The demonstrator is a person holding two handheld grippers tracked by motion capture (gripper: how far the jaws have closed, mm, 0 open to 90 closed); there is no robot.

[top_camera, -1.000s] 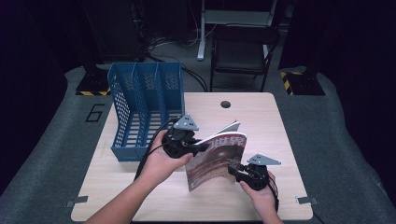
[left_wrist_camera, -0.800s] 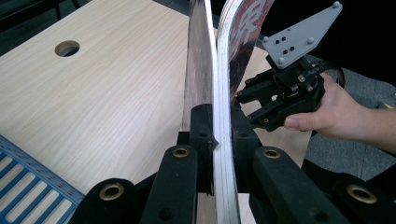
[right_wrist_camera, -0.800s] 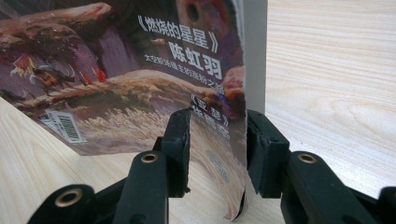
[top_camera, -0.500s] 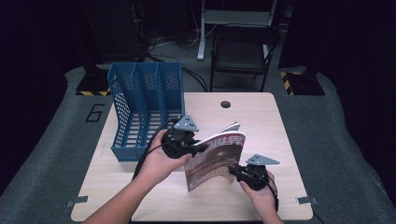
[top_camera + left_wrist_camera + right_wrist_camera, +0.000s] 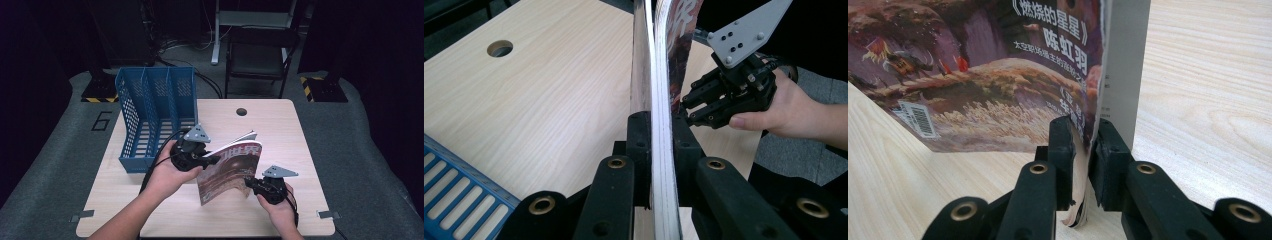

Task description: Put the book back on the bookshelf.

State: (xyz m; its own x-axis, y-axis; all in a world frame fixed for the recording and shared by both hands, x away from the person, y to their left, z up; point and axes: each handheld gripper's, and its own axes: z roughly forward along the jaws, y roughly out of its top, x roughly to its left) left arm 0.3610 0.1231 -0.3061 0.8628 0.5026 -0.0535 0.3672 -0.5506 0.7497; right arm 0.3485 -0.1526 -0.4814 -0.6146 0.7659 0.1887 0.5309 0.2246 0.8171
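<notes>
A: What do you hold now, nearest to you?

B: My right gripper (image 5: pixel 248 183) is the closest thing to me. It is at the near right corner of the magazine (image 5: pixel 227 170). Its jaws have just been closing, and in the right gripper view the pads (image 5: pixel 1062 150) press the cover edge of the magazine (image 5: pixel 998 75) from both sides, so it grips the cover there

A: And the left one?

B: My left gripper (image 5: pixel 216 160) is a little farther, at the left edge of the magazine. In the left gripper view its two jaws are clamped narrow on the whole bundle of pages (image 5: pixel 659 125), with the white page edges running up between them. From there I also see my right hand (image 5: pixel 789 110) with its gripper touching the far side of the magazine

A: How does the magazine stand?

B: It stands tilted on the wooden table (image 5: pixel 280 130), lower edge on the wood, the dark picture cover facing me, the pages fanned a little at the top. It is held between my two grippers

A: What is behind the magazine?

B: To the left of the magazine and farther away stands a blue file rack (image 5: pixel 155 115) with three compartments, near but apart from it. Behind the magazine, near the far table edge, there is a round hole (image 5: pixel 241 111) in the wood
</notes>
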